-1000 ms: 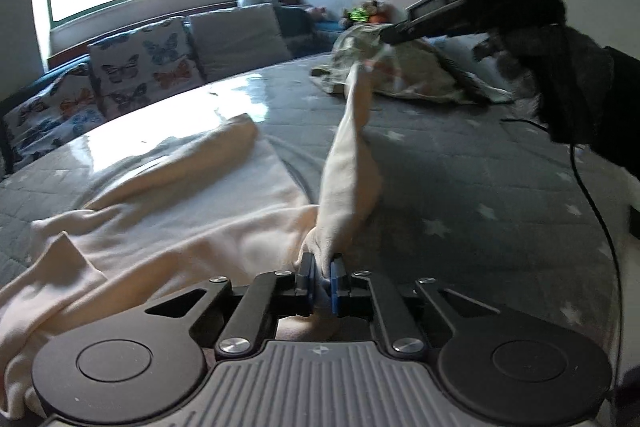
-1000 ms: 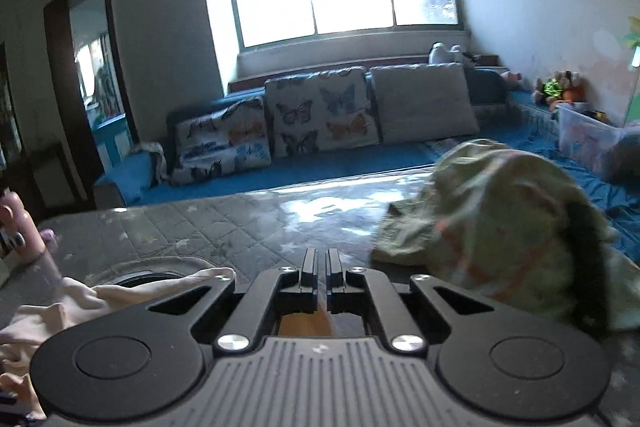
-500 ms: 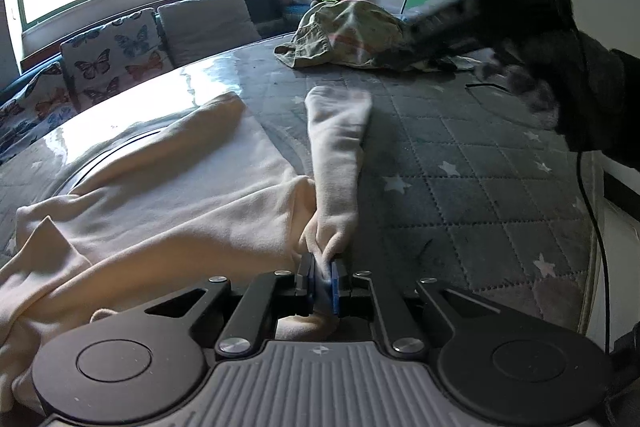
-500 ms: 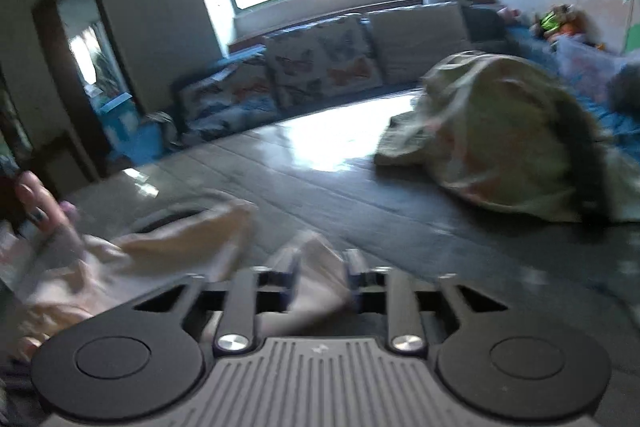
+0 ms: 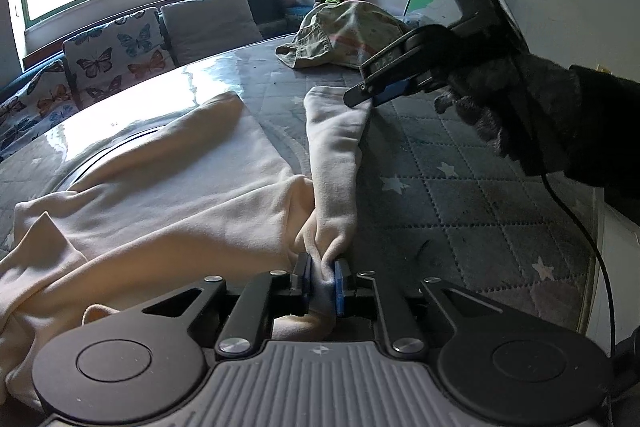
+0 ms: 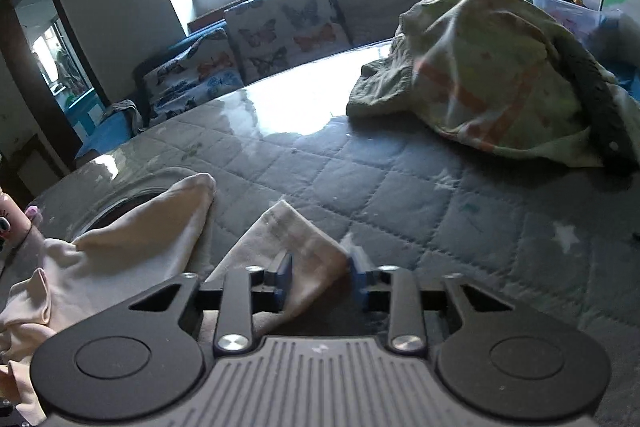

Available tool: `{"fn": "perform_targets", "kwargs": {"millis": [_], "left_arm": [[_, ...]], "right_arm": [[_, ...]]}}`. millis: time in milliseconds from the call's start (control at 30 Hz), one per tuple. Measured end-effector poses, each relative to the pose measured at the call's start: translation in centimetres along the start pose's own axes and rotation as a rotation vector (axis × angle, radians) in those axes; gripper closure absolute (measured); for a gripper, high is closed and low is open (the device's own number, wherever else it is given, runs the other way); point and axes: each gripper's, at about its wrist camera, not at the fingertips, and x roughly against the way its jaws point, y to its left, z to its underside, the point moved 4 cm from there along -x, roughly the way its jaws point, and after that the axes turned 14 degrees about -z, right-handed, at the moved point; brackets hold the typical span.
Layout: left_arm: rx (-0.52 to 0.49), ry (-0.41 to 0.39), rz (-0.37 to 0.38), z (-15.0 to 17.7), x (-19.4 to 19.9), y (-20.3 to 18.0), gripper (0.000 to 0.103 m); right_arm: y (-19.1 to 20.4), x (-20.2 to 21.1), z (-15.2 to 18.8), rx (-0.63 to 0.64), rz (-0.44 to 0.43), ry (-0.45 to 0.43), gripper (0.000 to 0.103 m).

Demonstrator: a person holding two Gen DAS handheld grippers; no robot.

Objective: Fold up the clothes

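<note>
The room has a bright window and butterfly cushions (image 6: 280, 31) at 12 o'clock. A quilted grey table (image 5: 460, 195) holds a rumpled blanket (image 6: 488, 83) at 2 o'clock and the cream garment (image 5: 168, 187): soft, light, probably best gripped at cuff and shoulder. The left gripper (image 5: 322, 281) pinches its sleeve (image 5: 336, 155); the right gripper (image 6: 320, 275) straddles the cuff, fingers apart.

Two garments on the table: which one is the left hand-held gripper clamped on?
The cream sweatshirt, pinched at its sleeve by the left hand-held gripper. The patterned green garment lies bunched at the far side, untouched.
</note>
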Motion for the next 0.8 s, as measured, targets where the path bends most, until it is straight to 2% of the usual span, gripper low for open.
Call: {"fn": "perform_targets", "kwargs": {"millis": [33,167,267,367,467,567,600,633,800], "left_arm": [[-0.001,0.000,0.000,0.0,0.0,0.0,0.090],[0.002,-0.001,0.001,0.0,0.0,-0.1,0.090],[0.005,-0.003,0.008,0.0,0.0,-0.1,0.090],[0.001,-0.009,0.029,0.0,0.1,-0.5,0.090],[-0.006,-0.013,0.067,0.1,0.4,-1.2,0.090],[-0.018,-0.008,0.091,0.4,0.6,-2.0,0.090],[-0.020,-0.009,0.096,0.4,0.7,-2.2,0.089],[-0.021,-0.011,0.101,0.4,0.9,-2.3,0.089],[-0.001,-0.045,0.065,0.0,2.3,-1.0,0.089]], "right_arm": [[0.2,0.1,0.0,0.008,0.004,-0.010,0.096],[1.0,2.2,-0.5,0.058,0.025,-0.089,0.099],[1.6,6.1,-0.8,0.090,0.046,-0.170,0.099],[1.2,9.0,-0.2,0.131,0.147,-0.191,0.099],[-0.1,10.2,1.3,0.136,0.215,-0.135,0.099],[-2.1,10.0,3.0,0.068,0.245,-0.048,0.098],[-2.6,9.7,3.5,0.056,0.257,-0.015,0.094],[-2.3,9.5,3.6,0.062,0.246,-0.012,0.090],[-1.0,8.6,3.8,0.092,0.190,-0.002,0.086]]}}
